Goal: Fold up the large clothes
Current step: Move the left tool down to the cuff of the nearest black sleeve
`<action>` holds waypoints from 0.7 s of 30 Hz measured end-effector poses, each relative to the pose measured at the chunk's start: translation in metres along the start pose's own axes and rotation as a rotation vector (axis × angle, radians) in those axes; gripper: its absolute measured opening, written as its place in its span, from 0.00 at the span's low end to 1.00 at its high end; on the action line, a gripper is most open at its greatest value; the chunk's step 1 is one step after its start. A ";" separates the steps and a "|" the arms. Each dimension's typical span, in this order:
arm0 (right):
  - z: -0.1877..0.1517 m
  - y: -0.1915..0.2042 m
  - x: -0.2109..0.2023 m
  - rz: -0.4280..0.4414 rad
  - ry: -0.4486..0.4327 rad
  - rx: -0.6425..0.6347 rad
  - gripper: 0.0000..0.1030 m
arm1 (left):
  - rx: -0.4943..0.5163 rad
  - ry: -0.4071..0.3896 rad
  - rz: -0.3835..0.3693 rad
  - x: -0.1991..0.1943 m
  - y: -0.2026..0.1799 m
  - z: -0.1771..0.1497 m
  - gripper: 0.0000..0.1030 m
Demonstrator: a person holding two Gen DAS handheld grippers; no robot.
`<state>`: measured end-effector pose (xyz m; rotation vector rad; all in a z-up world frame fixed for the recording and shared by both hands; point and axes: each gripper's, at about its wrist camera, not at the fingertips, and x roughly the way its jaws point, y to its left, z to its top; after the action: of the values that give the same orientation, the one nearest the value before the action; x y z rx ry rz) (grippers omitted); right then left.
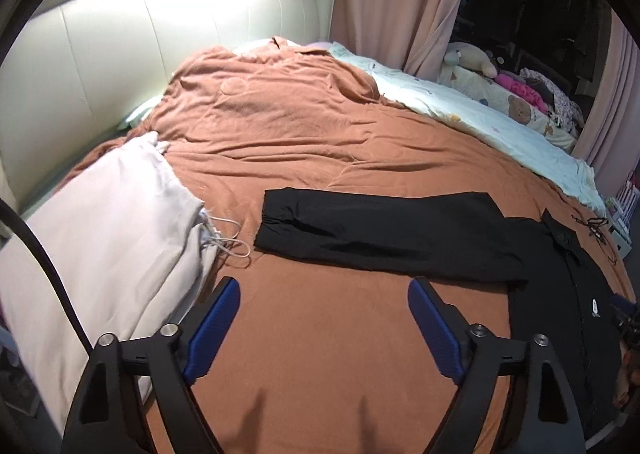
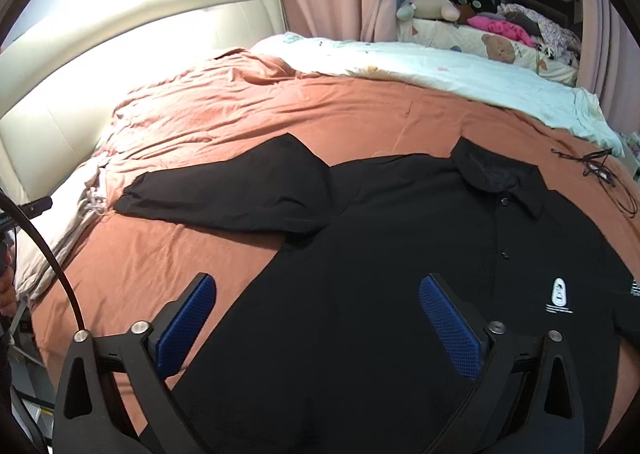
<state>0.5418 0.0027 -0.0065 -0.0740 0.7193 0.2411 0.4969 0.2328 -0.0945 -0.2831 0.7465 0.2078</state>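
A black long-sleeved collared shirt [image 2: 400,254] lies spread flat, front up, on the orange bedspread [image 2: 200,126]. Its left sleeve [image 1: 380,234] stretches out to the left. A small white logo [image 2: 559,292] shows on the chest. My left gripper [image 1: 324,294] is open and empty above bare bedspread [image 1: 320,354], just in front of the sleeve. My right gripper [image 2: 318,290] is open and empty above the shirt's lower body. The shirt's body also shows at the right edge of the left wrist view [image 1: 568,294].
A white pillow [image 1: 100,234] with a white cable [image 1: 228,242] lies at the left. A pale green blanket [image 2: 440,70] and stuffed toys [image 2: 432,8] lie at the far side. A thin black cable [image 2: 600,170] lies beyond the collar. A padded headboard [image 1: 120,54] stands behind.
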 end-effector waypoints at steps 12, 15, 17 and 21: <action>0.027 -0.021 0.089 -0.021 0.148 0.044 0.56 | -0.084 0.187 -0.002 0.121 0.007 0.021 0.79; 0.034 -0.028 0.105 -0.030 0.160 0.066 0.55 | -0.136 0.249 0.003 0.144 0.014 0.018 0.79; 0.038 -0.032 0.115 -0.016 0.159 0.075 0.48 | -0.159 0.275 0.004 0.153 0.017 0.016 0.79; 0.043 -0.037 0.133 -0.014 0.167 0.088 0.42 | -0.199 0.333 0.001 0.175 0.022 0.011 0.79</action>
<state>0.6749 -0.0006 -0.0628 -0.0149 0.8941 0.1913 0.6236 0.2720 -0.2120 -0.5143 1.0572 0.2389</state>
